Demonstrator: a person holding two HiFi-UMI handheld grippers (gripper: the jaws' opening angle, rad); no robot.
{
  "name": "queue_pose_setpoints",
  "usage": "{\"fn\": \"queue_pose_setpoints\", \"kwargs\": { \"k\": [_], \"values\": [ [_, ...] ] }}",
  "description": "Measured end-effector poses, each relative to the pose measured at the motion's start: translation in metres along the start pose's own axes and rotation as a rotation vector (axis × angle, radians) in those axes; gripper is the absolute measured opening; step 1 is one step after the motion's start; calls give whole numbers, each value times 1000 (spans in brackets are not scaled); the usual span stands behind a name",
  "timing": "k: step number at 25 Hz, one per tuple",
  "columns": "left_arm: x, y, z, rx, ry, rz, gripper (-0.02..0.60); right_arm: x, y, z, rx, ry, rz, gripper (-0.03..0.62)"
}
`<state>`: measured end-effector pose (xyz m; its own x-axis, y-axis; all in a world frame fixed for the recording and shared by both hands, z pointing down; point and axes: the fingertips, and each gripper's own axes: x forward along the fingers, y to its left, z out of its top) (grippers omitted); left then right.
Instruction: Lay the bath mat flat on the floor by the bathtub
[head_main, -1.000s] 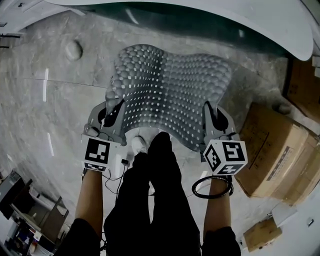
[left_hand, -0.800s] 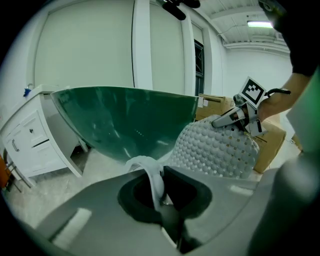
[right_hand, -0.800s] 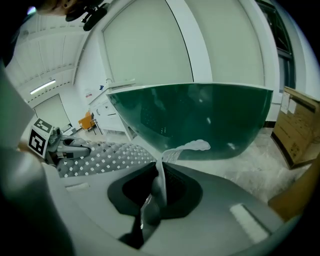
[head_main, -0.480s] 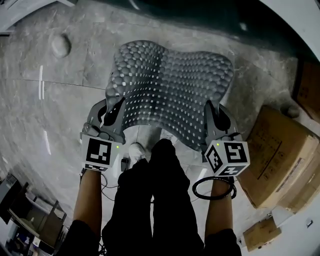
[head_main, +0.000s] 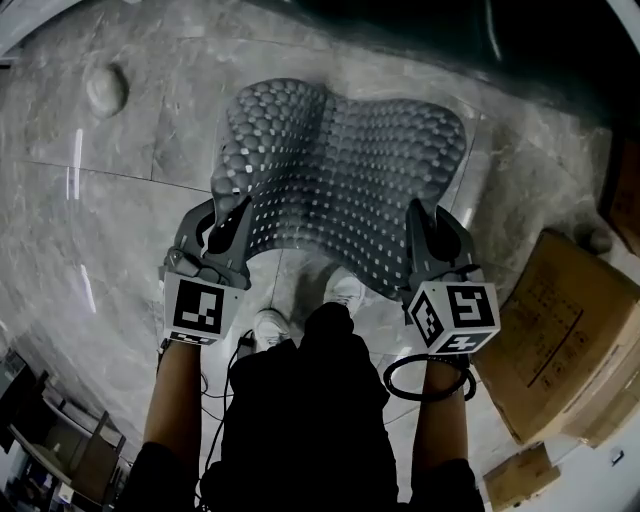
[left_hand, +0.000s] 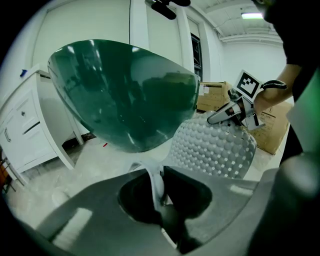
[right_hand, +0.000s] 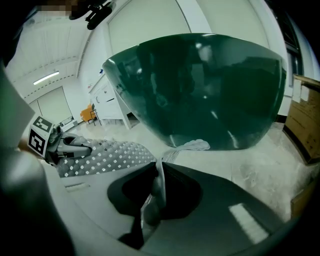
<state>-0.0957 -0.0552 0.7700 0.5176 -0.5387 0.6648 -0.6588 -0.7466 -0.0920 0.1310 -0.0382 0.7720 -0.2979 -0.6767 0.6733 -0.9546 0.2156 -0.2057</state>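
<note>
Marble floor (head_main: 90, 250), bordered at its far side by the dark green bathtub (left_hand: 125, 90). Grey studded bath mat (head_main: 340, 170), stretched out toward the tub, its near edge lifted and sagging between the two grippers. Left gripper (head_main: 228, 228) and right gripper (head_main: 425, 232): jaws of each clamped on one near corner of the mat.
</note>
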Motion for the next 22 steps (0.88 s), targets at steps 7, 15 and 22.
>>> {"fn": "queue_pose_setpoints", "kwargs": {
  "k": [7, 15, 22],
  "values": [
    [31, -7, -29, 16, -6, -6, 15, 27, -13, -27, -23, -3, 0, 48],
    [46, -4, -76, 59, 27, -11, 15, 34, -47, -72, -39, 25, -39, 46],
    [65, 15, -117, 88, 77, 8, 15, 52, -76, -110, -52, 38, -78, 44]
  ]
}}
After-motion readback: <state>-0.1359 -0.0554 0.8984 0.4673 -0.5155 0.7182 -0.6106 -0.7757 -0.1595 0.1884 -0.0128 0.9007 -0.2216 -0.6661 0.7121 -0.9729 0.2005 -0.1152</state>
